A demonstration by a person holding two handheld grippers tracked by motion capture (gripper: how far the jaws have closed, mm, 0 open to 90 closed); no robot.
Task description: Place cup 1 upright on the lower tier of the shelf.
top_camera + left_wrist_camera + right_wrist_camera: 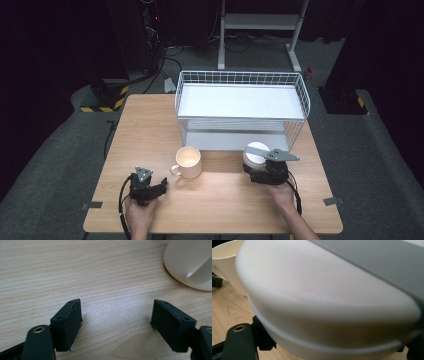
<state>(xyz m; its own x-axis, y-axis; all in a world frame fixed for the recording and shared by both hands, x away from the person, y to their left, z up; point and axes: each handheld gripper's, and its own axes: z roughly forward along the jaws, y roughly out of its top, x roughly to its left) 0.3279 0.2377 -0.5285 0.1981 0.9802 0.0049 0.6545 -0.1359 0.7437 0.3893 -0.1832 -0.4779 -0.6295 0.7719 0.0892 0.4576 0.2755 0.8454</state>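
White bowl (254, 156) unmarked, gripped by right tongs (260, 172), left tongs (116, 325) open, empty, cream mug (189, 162) plain

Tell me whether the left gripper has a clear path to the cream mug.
Probably yes: the left gripper stands open and empty, with bare table between it and the cream mug.

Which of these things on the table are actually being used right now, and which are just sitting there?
In use:
- white bowl, gripped by the right gripper
- wire rack just behind it, probably

Just sitting:
- cream mug
- left gripper, open and holding nothing
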